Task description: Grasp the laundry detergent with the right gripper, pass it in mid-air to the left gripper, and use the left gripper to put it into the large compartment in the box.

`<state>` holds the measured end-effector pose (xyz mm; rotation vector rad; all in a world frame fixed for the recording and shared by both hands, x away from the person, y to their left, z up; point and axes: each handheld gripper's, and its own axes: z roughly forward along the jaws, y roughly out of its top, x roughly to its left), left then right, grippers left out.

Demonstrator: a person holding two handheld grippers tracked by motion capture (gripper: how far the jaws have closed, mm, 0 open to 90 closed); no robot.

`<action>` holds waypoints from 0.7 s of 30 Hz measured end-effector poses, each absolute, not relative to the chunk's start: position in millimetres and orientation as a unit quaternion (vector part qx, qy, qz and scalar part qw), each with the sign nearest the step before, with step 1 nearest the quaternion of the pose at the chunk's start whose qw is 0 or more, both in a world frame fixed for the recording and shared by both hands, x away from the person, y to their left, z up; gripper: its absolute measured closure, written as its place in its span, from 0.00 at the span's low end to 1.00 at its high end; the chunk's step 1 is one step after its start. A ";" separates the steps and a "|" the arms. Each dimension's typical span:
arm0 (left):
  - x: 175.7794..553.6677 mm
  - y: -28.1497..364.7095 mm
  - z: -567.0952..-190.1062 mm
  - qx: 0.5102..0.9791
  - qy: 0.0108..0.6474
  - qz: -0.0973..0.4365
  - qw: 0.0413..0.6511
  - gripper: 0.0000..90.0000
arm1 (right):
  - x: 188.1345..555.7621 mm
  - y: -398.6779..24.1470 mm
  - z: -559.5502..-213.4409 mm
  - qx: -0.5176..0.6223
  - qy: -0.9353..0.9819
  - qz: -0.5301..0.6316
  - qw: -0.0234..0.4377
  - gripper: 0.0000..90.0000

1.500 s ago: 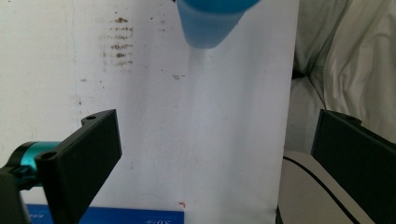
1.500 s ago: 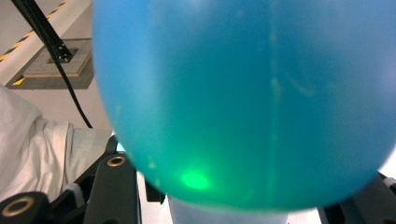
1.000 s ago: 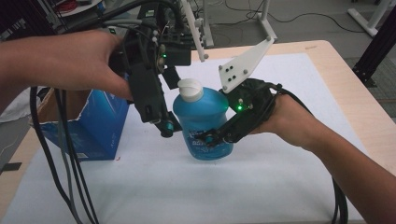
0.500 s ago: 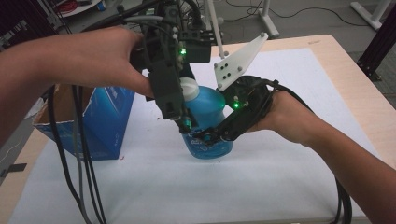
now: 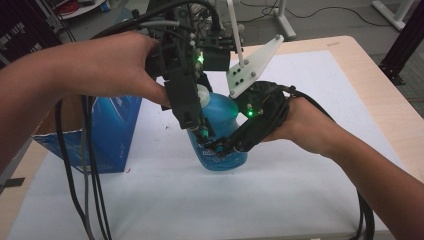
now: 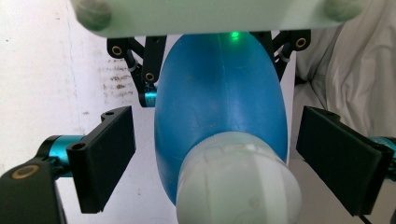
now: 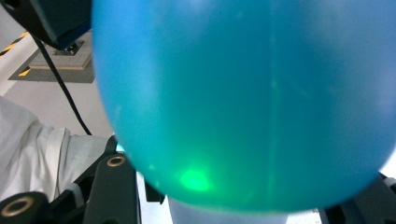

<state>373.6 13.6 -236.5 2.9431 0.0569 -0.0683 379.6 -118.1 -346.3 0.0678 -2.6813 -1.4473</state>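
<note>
Since the earlier frames the left gripper (image 5: 202, 134) has been coming in from the left and down over the blue bottle (image 5: 220, 132), and its jaws have just been closing in, with the bottle's white cap (image 6: 238, 184) between them. The left gripper view is showing what the high view is hiding: both black pads (image 6: 107, 156) are standing clear of the cap, one on each side, not yet touching it.

There is one bottle, one blue box (image 5: 107, 132) and two grippers. Nearest the person, the right gripper (image 5: 222, 146) is clamping the bottle low on its body, holding it upright on the white sheet (image 5: 280, 200) that is covering the table (image 5: 380, 105). The right gripper view is looking straight at the bottle's blue side (image 7: 243, 102), with a green light glowing on it. Farther left, the blue box is standing open, just beside the bottle.
</note>
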 end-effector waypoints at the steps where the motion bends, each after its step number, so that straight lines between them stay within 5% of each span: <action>1: 373.6 13.6 -236.6 0.995 0.019 -0.025 0.098 0.14 | 379.6 -118.3 -346.1 0.022 -0.879 -0.475 0.047 0.50; 21: 374.1 12.8 -237.5 0.995 0.012 -0.021 0.095 0.30 | 379.9 -120.2 -344.1 0.019 -0.877 -0.479 0.044 0.50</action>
